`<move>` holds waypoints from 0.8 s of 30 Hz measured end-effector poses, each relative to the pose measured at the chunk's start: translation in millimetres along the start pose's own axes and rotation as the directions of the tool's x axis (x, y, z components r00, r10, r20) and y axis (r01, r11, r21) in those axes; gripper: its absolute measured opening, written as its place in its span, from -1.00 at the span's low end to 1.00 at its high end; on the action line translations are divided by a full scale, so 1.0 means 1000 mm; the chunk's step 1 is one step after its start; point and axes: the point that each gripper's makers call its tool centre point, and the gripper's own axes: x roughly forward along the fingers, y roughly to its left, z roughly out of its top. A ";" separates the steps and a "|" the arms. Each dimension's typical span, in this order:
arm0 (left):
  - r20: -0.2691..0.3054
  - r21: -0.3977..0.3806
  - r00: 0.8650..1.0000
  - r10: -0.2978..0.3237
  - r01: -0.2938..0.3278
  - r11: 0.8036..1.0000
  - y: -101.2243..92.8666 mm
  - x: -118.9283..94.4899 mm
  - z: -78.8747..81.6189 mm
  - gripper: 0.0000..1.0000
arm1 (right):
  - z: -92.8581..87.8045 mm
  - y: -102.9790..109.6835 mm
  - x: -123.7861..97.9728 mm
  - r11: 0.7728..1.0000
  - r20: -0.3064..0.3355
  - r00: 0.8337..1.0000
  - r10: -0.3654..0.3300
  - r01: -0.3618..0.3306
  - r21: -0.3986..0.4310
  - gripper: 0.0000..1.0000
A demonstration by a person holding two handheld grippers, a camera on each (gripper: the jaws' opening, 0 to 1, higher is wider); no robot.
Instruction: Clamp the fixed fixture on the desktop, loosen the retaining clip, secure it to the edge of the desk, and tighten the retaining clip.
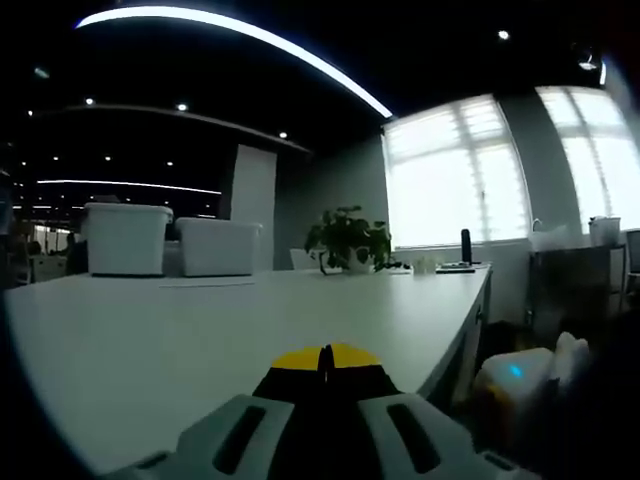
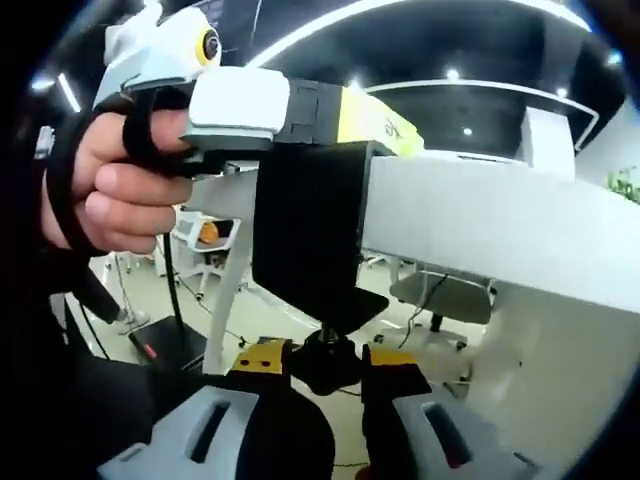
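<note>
A black clamp fixture (image 2: 305, 230) sits over the edge of the white desk (image 2: 480, 220), its body hanging below the desktop. In the right gripper view a hand (image 2: 110, 190) holds my left gripper (image 2: 385, 125), which lies on the desk top, shut on the fixture's upper part. The fixture's black knob (image 2: 325, 362) points down under the desk. My right gripper (image 2: 328, 365) reaches up from below, its yellow pads (image 2: 262, 357) pressed against the knob on both sides. In the left gripper view my left gripper (image 1: 325, 358) shows its yellow tips together over the desk (image 1: 200, 330).
Two white boxes (image 1: 125, 238) and a potted plant (image 1: 348, 240) stand at the desk's far end, before bright windows (image 1: 455, 170). A white device with a blue light (image 1: 515, 375) is past the desk's right edge. Under the desk stand an office chair (image 2: 445, 295) and a desk leg (image 2: 225, 290).
</note>
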 end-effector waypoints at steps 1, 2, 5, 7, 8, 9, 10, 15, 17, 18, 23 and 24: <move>-0.005 0.003 1.000 0.000 0.000 1.000 -0.001 0.000 0.000 -0.99 | 0.000 -0.001 0.000 1.000 0.002 1.000 0.017 -0.017 0.001 -0.50; -0.007 0.005 1.000 0.001 -0.001 1.000 -0.001 0.000 -0.001 -0.99 | 0.000 0.000 0.002 0.999 0.005 0.999 0.041 -0.041 -0.002 -0.50; 0.004 0.006 1.000 0.005 -0.005 1.000 -0.002 -0.001 -0.001 -0.98 | -0.001 0.000 0.003 0.997 0.005 0.997 0.077 -0.077 -0.010 -0.50; 0.006 0.003 1.000 0.001 -0.001 1.000 -0.002 -0.001 -0.001 -0.98 | -0.001 0.001 0.002 0.996 0.012 0.996 0.092 -0.092 -0.006 -0.50; 0.002 0.003 1.000 -0.001 0.001 1.000 -0.002 -0.001 -0.001 -0.98 | -0.001 0.002 0.002 0.995 0.017 0.995 0.102 -0.102 0.003 -0.51; -0.002 0.005 1.000 -0.002 0.002 1.000 -0.002 0.000 -0.001 -0.98 | -0.001 0.003 0.002 0.993 0.019 0.993 0.114 -0.115 0.019 -0.51; -0.006 0.010 1.000 -0.001 0.001 1.000 -0.003 0.000 -0.001 -0.98 | -0.001 0.002 0.002 0.993 0.018 0.993 0.114 -0.115 0.015 -0.51; -0.005 0.068 1.000 0.011 -0.011 0.998 -0.005 0.002 0.000 -0.98 | -0.001 0.003 0.005 0.993 0.024 0.992 0.121 -0.121 0.010 -0.51; -0.003 0.101 1.000 -0.001 0.001 0.995 -0.011 0.005 0.000 -0.98 | -0.001 0.003 0.005 0.993 0.026 0.992 0.121 -0.121 0.009 -0.51; -0.006 0.109 1.000 -0.009 0.009 0.994 -0.014 0.006 0.000 -0.98 | -0.001 0.003 0.005 0.993 0.026 0.992 0.122 -0.122 0.008 -0.51; -0.002 0.047 1.000 -0.028 0.028 0.999 -0.014 0.013 -0.001 -0.98 | -0.002 0.000 0.006 0.991 0.022 0.991 0.136 -0.136 -0.004 -0.50; 0.000 0.041 1.000 -0.028 0.028 0.999 -0.013 0.014 -0.001 -0.98 | -0.002 0.000 0.006 0.990 0.022 0.990 0.138 -0.138 -0.005 -0.50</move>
